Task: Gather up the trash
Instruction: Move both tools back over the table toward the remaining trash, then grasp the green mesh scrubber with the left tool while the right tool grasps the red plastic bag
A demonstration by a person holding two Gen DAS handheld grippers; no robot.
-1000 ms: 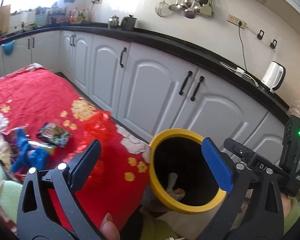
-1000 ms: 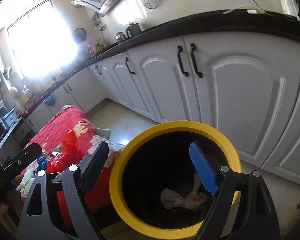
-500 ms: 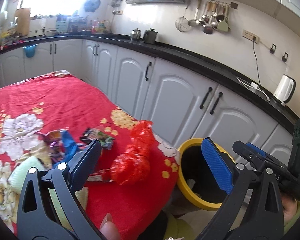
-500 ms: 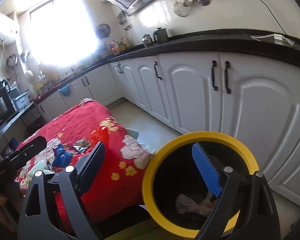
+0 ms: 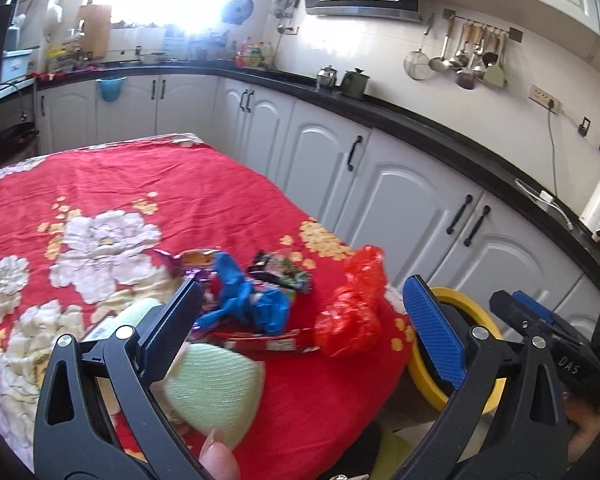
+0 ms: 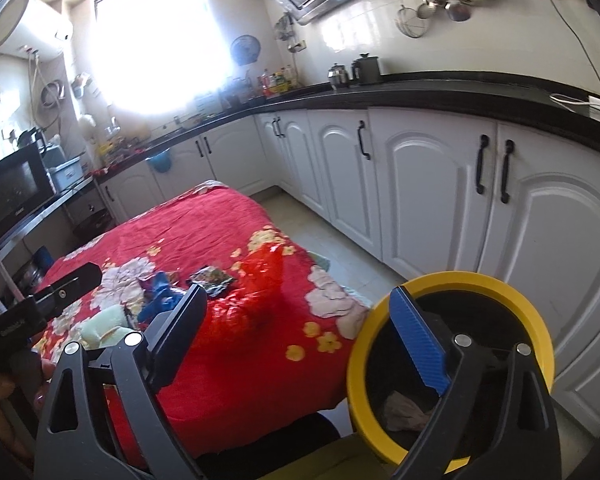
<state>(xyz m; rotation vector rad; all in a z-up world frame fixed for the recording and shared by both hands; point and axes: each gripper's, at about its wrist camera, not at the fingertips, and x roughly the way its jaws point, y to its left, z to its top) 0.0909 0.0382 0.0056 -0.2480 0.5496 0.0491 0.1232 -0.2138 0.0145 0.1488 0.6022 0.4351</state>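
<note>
Crinkled red plastic bag (image 5: 350,312) on floral cloth (image 5: 140,184) | round yellow-rimmed bin (image 6: 452,292) | both grippers' fingers apart, empty

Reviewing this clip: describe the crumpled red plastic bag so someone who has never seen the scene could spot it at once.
Start at the table under the red floral cloth. Near its edge closest to the yellow-rimmed bin lies a small pile of trash; the red plastic bag is the piece nearest the bin. Unlike the blue bag and printed wrappers beside it, it is shiny, translucent and red.

Right hand-held gripper (image 6: 296,334) agape, empty; yellow-rimmed bin (image 6: 536,320) holds crumpled paper (image 6: 402,412).
</note>
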